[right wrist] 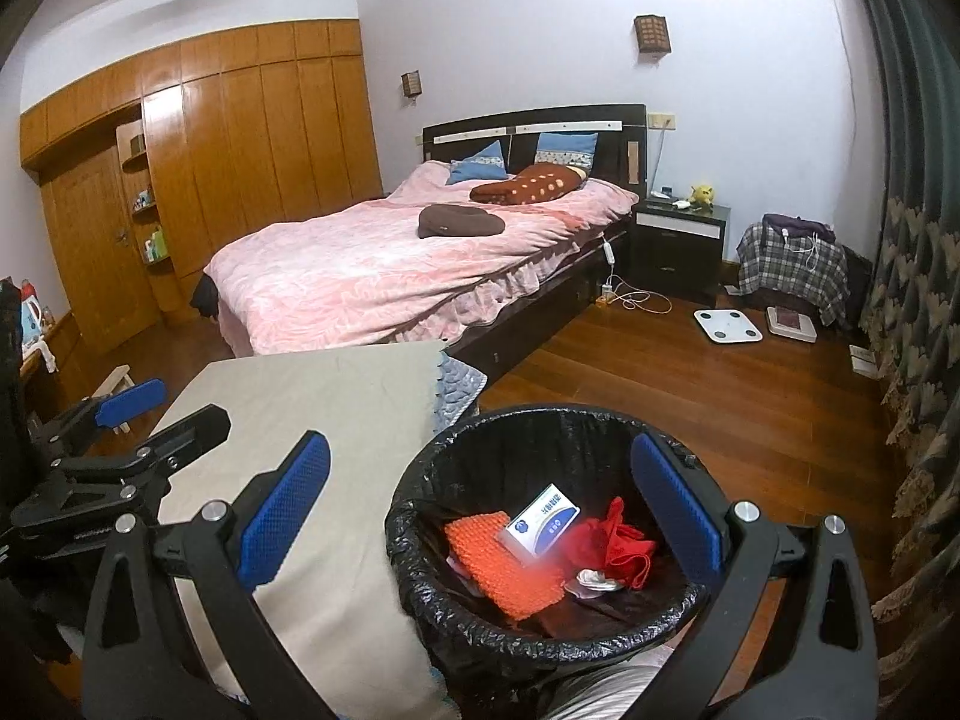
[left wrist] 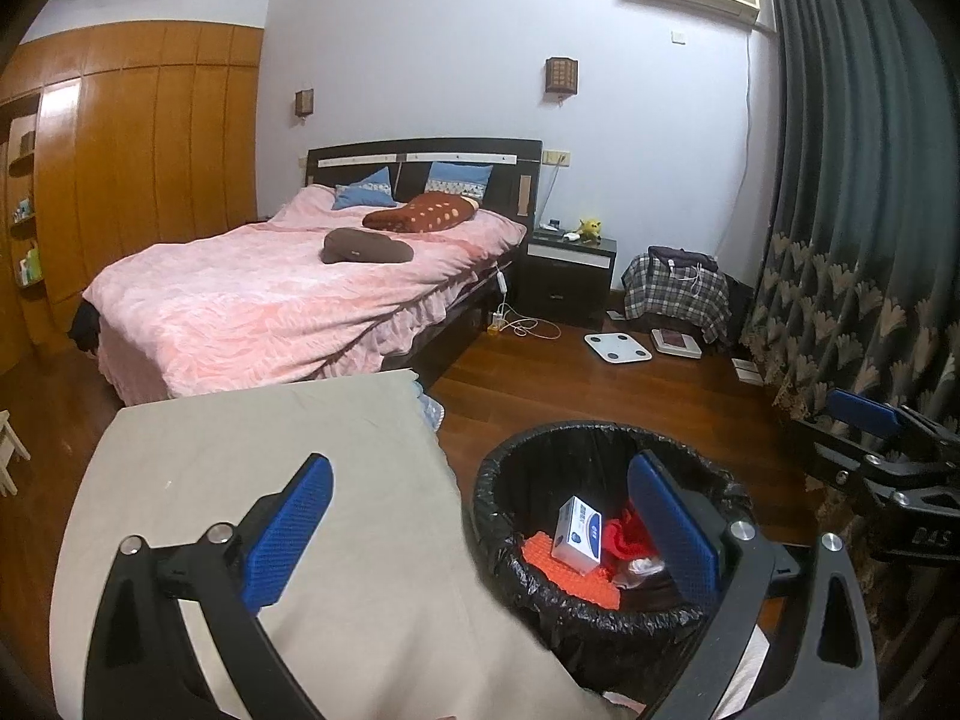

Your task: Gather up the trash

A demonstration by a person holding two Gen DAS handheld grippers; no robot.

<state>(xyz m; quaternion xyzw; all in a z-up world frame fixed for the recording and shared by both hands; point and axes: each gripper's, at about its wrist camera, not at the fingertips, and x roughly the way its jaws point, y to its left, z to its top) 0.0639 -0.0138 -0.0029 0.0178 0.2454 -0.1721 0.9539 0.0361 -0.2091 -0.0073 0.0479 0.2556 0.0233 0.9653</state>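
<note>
A round bin with a black liner (left wrist: 498,516) (right wrist: 414,564) stands on the floor beside a beige-covered table (left wrist: 270,444) (right wrist: 324,408). In it lie a white-and-blue box (left wrist: 577,534) (right wrist: 543,519), an orange knitted piece (left wrist: 543,552) (right wrist: 498,564), red cloth (right wrist: 618,540) and a crumpled wrapper (right wrist: 591,582). My left gripper (left wrist: 480,534) is open and empty, spanning the table edge and the bin. My right gripper (right wrist: 480,516) is open and empty above the bin; it also shows at the right edge of the left wrist view (left wrist: 864,414).
A bed with a pink cover (left wrist: 288,294) (right wrist: 408,264) stands behind the table. A dark nightstand (left wrist: 570,276), a white scale (left wrist: 618,348) and a plaid-covered pile (left wrist: 675,294) are on the wood floor. Dark curtains (left wrist: 852,180) hang at right. Wooden wardrobes (right wrist: 240,150) line the left wall.
</note>
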